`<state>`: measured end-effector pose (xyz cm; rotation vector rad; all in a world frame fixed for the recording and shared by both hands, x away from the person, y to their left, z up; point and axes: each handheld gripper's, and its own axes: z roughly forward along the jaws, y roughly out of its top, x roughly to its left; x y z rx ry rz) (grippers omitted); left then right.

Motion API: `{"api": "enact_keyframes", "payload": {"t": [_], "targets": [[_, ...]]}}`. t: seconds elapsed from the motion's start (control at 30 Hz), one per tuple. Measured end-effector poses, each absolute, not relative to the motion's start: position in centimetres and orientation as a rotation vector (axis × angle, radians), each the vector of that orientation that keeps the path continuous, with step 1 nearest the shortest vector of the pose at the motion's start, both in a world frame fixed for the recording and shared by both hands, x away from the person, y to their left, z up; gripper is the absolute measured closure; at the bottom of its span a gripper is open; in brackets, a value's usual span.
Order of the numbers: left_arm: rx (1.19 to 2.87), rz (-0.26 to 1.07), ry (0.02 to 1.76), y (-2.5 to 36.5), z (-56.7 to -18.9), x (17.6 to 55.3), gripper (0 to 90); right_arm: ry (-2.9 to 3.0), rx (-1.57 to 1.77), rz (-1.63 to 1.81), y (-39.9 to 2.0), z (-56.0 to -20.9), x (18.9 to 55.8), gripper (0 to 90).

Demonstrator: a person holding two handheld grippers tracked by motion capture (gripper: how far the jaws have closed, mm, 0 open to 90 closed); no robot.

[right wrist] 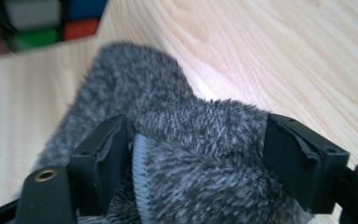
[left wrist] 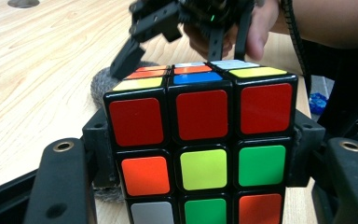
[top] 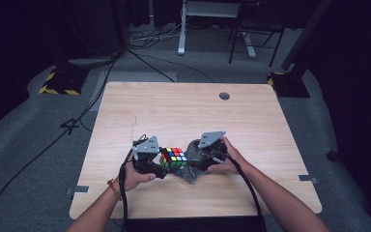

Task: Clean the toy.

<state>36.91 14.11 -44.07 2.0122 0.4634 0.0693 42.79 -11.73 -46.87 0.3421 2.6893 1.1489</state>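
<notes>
A scrambled Rubik's cube is held just above the wooden table, near its front edge. My left gripper is shut on it, and in the left gripper view the two jaws press the cube from either side, red row on top. A grey fuzzy pouch lies right of the cube. My right gripper reaches into it from the right. In the right gripper view both jaws bear on the bunched pouch, with a corner of the cube beyond. The pouch lies behind the cube, under the right gripper's fingers.
A round cable hole sits near the table's far edge. Cables trail from both grippers off the front edge. Beyond the table are a grey carpet, floor cables, black stands with yellow stripes and desk legs.
</notes>
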Motion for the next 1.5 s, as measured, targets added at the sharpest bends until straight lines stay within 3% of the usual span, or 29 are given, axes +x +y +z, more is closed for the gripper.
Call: {"api": "enact_keyframes", "payload": {"t": [0.23,0.33,0.57,0.77,1.1,1.5], "targets": [[2.008,0.087,0.455,14.2,-43.9,36.9,32.5,2.749,0.339,1.068,-10.7,-48.3,43.2,21.7],[1.996,0.088,0.460,14.4,-43.8,36.9,32.5,2.771,0.347,1.030,-10.5,-49.0,43.3,25.7],[1.995,0.107,0.498,14.7,-43.4,37.0,32.4,2.812,0.382,1.127,-11.3,-49.2,43.1,53.2],[1.976,0.109,0.491,14.8,-43.1,36.8,32.5,2.816,0.378,1.125,-12.1,-49.1,42.7,64.3],[1.985,0.100,0.489,14.3,-43.3,37.0,32.5,2.781,0.385,1.110,-14.8,-48.1,41.5,69.2],[2.027,0.115,0.413,12.2,-43.1,37.0,32.5,2.586,0.467,1.349,-20.3,-43.7,41.0,69.3]]}}
